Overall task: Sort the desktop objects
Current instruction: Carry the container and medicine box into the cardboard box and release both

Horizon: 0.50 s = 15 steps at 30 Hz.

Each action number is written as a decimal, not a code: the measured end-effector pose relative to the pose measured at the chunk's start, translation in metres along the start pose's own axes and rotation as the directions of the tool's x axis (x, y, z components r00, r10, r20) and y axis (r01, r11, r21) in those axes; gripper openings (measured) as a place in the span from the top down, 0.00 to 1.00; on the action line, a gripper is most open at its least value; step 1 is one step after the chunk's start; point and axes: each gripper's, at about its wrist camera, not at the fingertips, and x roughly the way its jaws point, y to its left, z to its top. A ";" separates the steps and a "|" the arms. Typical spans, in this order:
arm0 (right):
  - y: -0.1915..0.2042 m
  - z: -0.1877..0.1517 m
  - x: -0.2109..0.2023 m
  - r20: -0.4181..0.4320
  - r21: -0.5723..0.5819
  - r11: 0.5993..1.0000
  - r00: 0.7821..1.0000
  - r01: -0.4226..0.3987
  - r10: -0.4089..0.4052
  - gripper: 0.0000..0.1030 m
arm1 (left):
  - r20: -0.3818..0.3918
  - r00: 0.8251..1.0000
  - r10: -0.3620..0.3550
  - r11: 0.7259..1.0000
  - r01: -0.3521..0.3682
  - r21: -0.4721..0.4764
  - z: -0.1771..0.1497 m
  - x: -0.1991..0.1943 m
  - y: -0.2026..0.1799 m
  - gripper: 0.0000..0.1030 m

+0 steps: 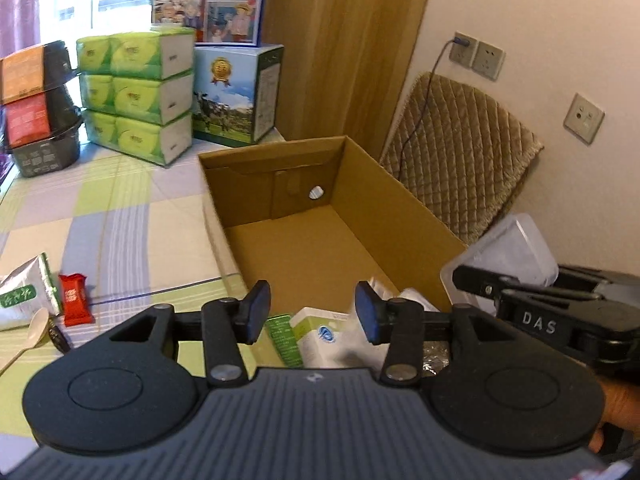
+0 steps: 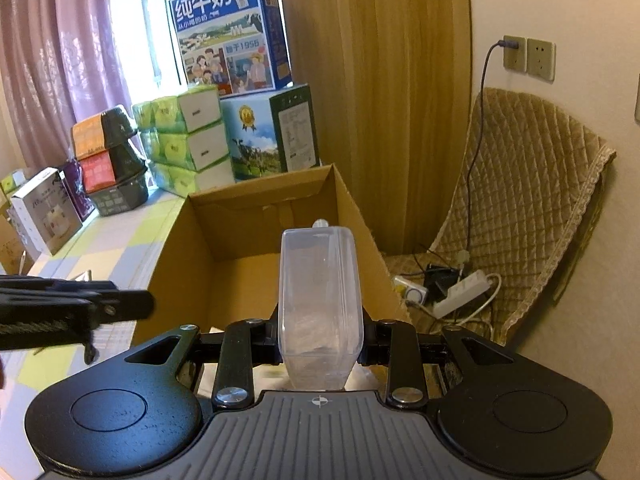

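Taking the open cardboard box [image 1: 316,216] as the landmark: far to its left, at the near edge of the checked tablecloth [image 1: 120,216], lie a white-and-green packet [image 1: 24,296], a white plastic spoon [image 1: 28,334] and a small red snack packet [image 1: 74,299], all close together. Farther back on that side stand stacked black instant-food bowls [image 1: 40,108], then a block of green tissue packs [image 1: 136,92], and just behind the box's far left corner a milk carton with a cow picture [image 1: 236,96], with a blue milk case [image 2: 232,36] on top.

The left gripper [image 1: 312,314] hovers over the near end of the box with its jaws wide apart and nothing between them. Below it, in the near end of the box, sit a white-and-green carton [image 1: 316,336] and some crumpled clear wrapping; what else lies there is hidden by the gripper.

The right gripper [image 2: 320,344] is at the box's near right corner, its jaws clamped on the sides of a clear plastic container [image 2: 320,292], which stands upright above the box's right wall. In the left wrist view that container [image 1: 516,248] juts out over the right rim.

Right of the box, a chair with a quilted tan cover [image 2: 528,200] stands against the wall, with a white power strip [image 2: 460,292] and cables on its seat and a cord running up to wall sockets [image 2: 528,58].
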 end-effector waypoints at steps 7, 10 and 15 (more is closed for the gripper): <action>0.008 0.000 0.008 -0.011 -0.008 1.000 1.000 -0.011 0.010 0.72 | 0.005 1.000 0.017 0.998 -0.017 -0.053 -0.012 -0.011 0.018 0.56; 0.014 0.008 0.014 -0.004 -0.023 1.000 1.000 -0.019 0.019 0.72 | 0.003 1.000 0.026 0.998 -0.025 -0.066 -0.016 -0.014 0.023 0.55; 0.018 0.022 0.014 0.029 -0.028 0.999 0.999 -0.023 0.024 0.37 | 0.004 0.999 0.040 0.997 -0.040 -0.071 -0.020 -0.019 0.028 0.47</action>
